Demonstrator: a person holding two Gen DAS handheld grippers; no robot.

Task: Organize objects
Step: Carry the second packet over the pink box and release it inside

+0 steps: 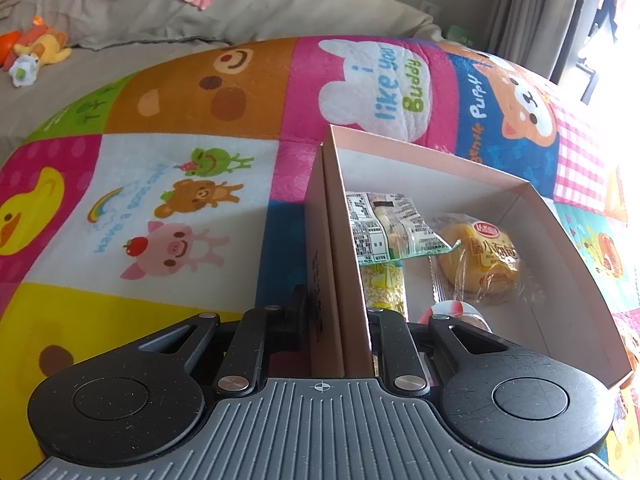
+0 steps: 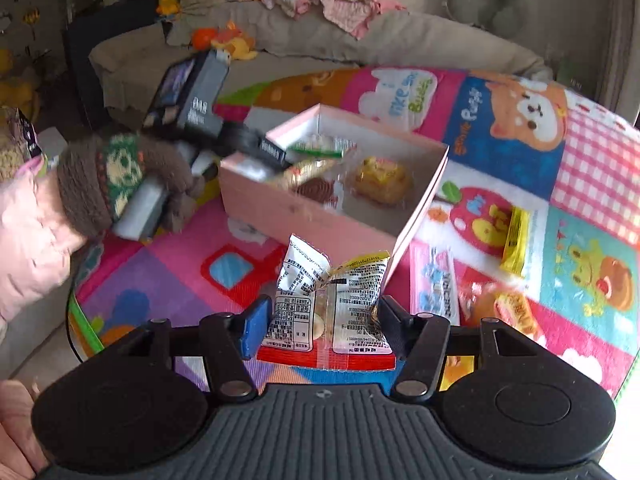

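Evidently light and crinkly, the white printed snack packet [image 2: 330, 300] sits pinched mid-body in the right claw [image 2: 326, 326]; the left claw [image 1: 338, 320] clamps the stiff pink cardboard box [image 1: 440, 162] wall.

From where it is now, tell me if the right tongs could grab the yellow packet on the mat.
Probably not yet: the right tongs are shut on a snack packet. The yellow packet itself lies uncovered.
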